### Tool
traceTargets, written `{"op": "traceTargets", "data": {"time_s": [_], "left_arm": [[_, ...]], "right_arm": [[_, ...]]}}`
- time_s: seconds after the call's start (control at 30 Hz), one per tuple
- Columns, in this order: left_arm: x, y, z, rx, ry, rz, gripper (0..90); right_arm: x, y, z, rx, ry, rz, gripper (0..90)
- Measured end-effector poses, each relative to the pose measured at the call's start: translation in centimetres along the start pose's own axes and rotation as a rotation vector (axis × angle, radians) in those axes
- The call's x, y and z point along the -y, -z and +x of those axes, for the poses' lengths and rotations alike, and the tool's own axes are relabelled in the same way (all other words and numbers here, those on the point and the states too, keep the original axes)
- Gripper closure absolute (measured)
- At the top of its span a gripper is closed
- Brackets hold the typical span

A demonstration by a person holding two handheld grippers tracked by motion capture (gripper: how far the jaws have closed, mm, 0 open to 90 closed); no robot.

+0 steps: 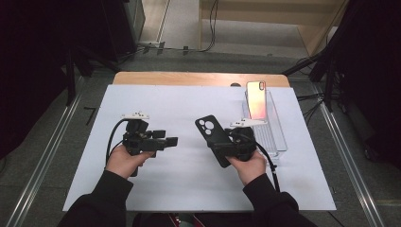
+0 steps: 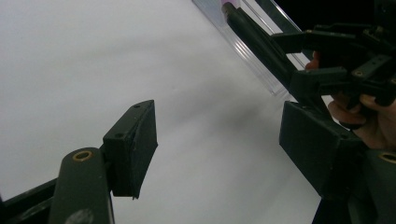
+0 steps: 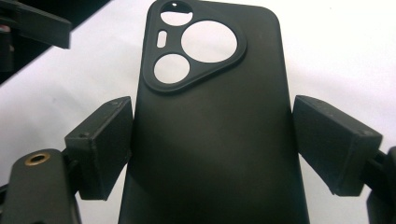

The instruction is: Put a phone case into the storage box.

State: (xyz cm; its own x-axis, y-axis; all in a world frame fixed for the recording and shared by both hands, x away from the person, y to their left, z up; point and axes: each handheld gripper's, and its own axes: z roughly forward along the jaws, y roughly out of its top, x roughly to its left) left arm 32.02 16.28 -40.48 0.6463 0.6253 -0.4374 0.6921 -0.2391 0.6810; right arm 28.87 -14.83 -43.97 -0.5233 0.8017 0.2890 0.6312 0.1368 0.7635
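Lying Between the Right Jaws: A Black Phone Case

Resting in the span of the right gripper (image 3: 212, 149), the black phone case (image 3: 210, 140) points its camera cutouts toward twelve o'clock in the right gripper view, with its lower end running out of the bottom edge. One jaw presses against the case's edge at nine o'clock; the jaw at three o'clock stands just beside the opposite edge, and I cannot tell whether it touches. Whether this amounts to a firm grasp is not clear.

From the high view, the phone case (image 1: 213, 137) sits right of centre, tilted so its cutout end aims toward eleven o'clock, with the right gripper (image 1: 226, 144) and the right hand (image 1: 248, 165) at its five o'clock end. The case appears raised off the white tabletop (image 1: 179, 189), though the height is hard to judge.

At two o'clock from the case stands a clear plastic tray (image 1: 274, 137), with a pink-orange phone (image 1: 257, 99) leaning upright at its far end.

Well apart, at nine o'clock from the case, the left gripper (image 1: 170, 141) is held by the left hand (image 1: 125, 161). Its jaws are spread wide with nothing between them, as the left gripper view confirms over bare tabletop (image 2: 93, 56).
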Motion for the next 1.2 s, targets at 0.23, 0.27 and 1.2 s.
{"op": "traceTargets", "data": {"time_s": [0.23, 0.27, 1.2], "left_arm": [[-1.3, -0.4, -0.2, 0.0, 0.024, -0.007, 28.2], [-1.5, -0.5, -0.2, 0.001, 0.033, -0.008, 28.2], [-4.3, -2.9, -0.7, -0.078, 0.117, 0.003, 25.7]], "right_arm": [[0.0, -0.7, 0.7, -0.026, -0.04, -0.035, 13.9], [0.0, -0.8, 0.7, -0.027, -0.048, -0.04, 13.9], [0.7, -3.7, 2.3, -0.004, -0.154, -0.105, 13.9]]}}
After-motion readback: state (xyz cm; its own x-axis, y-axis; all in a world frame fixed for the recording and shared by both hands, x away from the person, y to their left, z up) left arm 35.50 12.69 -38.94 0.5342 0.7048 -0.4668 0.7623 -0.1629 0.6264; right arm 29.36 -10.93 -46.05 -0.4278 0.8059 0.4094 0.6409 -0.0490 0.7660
